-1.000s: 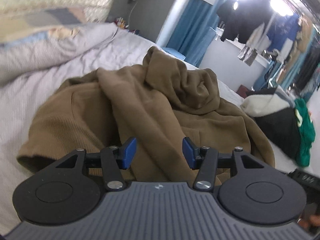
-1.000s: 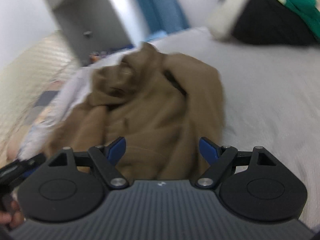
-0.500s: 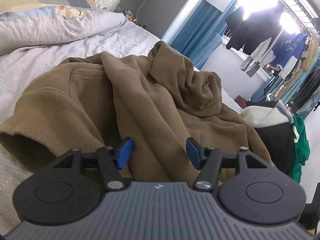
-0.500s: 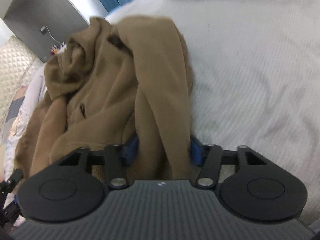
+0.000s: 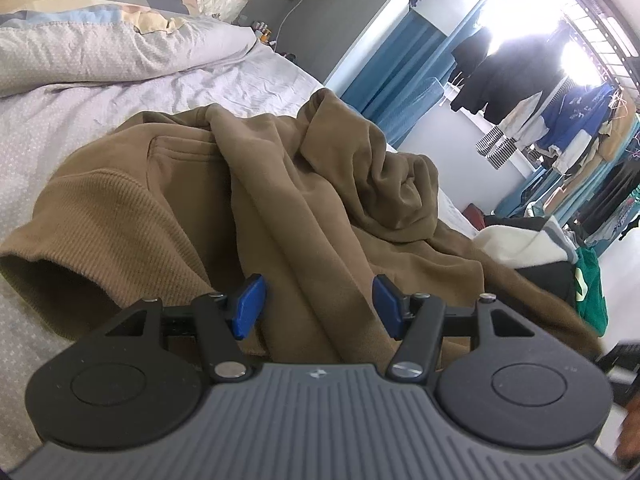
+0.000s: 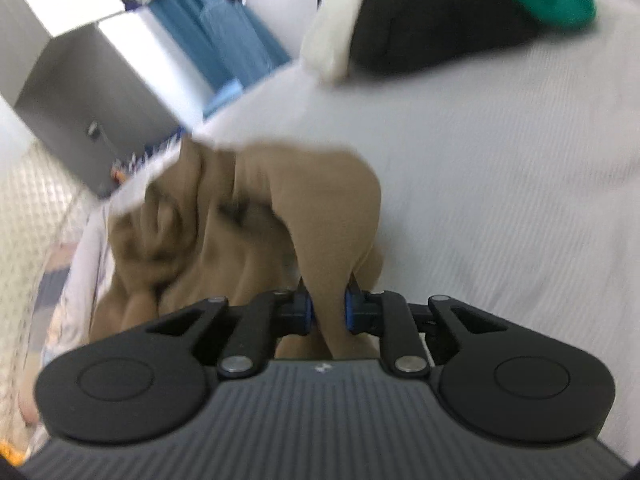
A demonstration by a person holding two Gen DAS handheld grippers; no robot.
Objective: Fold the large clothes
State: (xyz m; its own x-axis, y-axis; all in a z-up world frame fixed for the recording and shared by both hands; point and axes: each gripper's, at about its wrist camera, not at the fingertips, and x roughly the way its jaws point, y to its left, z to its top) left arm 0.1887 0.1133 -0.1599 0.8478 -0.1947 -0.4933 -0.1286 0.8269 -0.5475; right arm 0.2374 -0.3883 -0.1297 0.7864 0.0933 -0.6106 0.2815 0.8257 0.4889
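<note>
A brown hooded sweatshirt (image 5: 248, 200) lies crumpled on the bed, hood bunched at its far side and a ribbed hem at the near left. My left gripper (image 5: 318, 304) hovers low over its near edge; the blue pads stand apart with folds of cloth lying between them, untouched. In the blurred right wrist view the same brown sweatshirt (image 6: 240, 232) is pulled up by one fold. My right gripper (image 6: 328, 308) is closing on that fold, and its pads pinch the cloth from both sides.
The bed (image 5: 60, 128) has a pale grey sheet, with pillows (image 5: 100, 40) at the far left. A pile of white, black and green clothes (image 5: 560, 264) sits at the bed's far right, shown as the clothes pile (image 6: 460, 12) in the right view. Hanging garments (image 5: 560, 128) fill the window side.
My right gripper went from wide open over the sweatshirt to clamped on a fold, lifting it. The left gripper dropped nearer the cloth and its pads spread slightly.
</note>
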